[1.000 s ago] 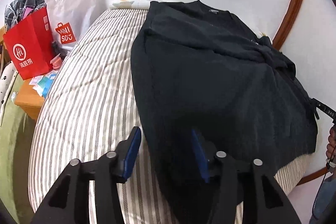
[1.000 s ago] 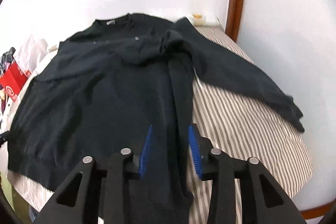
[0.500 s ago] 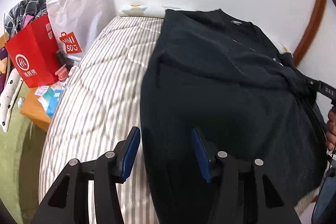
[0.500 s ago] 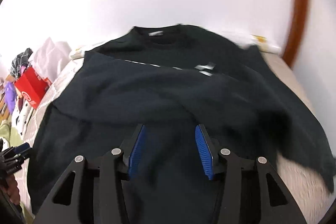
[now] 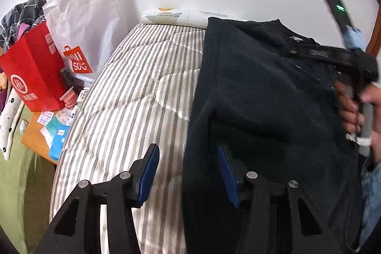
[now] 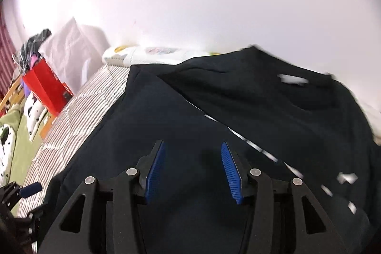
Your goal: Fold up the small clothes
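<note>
- On the grey-and-white striped bed (image 5: 133,97), a black long-sleeved sweatshirt (image 5: 266,111) lies spread over the right half, collar toward the far wall.
- Left gripper (image 5: 188,173): jaws wide apart, empty, straddling the sweatshirt's left edge.
- Right gripper (image 6: 193,170): jaws wide apart, empty, above the fabric.
- Left of the bed stands a red paper bag (image 5: 33,73).

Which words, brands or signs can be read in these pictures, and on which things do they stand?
"MINI SO": red logo, first letter partly hidden, on the white bag.
Round white emblem with characters beneath on the red bag: too small to read.
Packets and cards on the wooden side table: print too small.
Neck label of the black sweater: blurred.
Lettering on the right gripper's body in the left wrist view: blurred.
</note>
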